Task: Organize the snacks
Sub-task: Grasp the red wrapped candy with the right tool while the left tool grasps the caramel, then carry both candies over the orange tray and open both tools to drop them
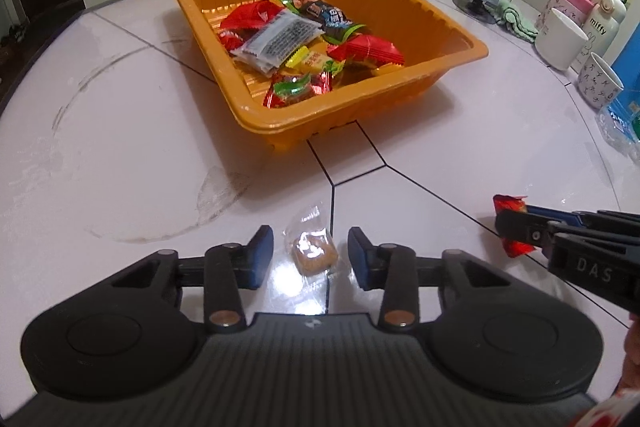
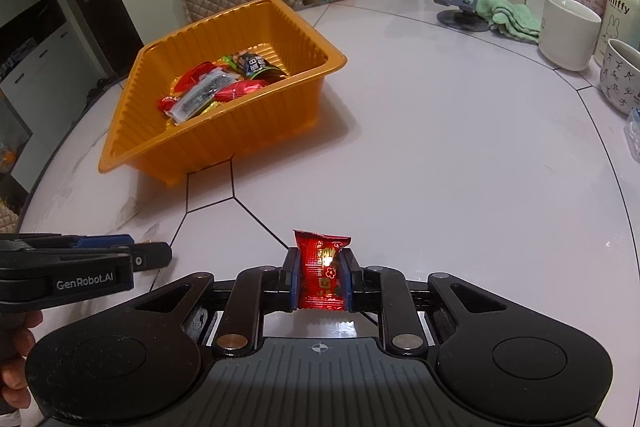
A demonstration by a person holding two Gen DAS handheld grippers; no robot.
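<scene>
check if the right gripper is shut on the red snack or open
Shut on it: in the right wrist view both pads of the right gripper press the sides of the red snack packet.

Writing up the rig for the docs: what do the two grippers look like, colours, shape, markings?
Both match. The left gripper and right gripper have matte black bodies with two round bulges, a ribbed grey centre plate, black linkage arms with copper and silver pins, and blue pads on the fingers. Side lettering reads GenRobot.AI on the left, DAS on the right. No cables visible.

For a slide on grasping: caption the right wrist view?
Right gripper shut on a red snack packet, orange tray of snacks beyond.
</scene>
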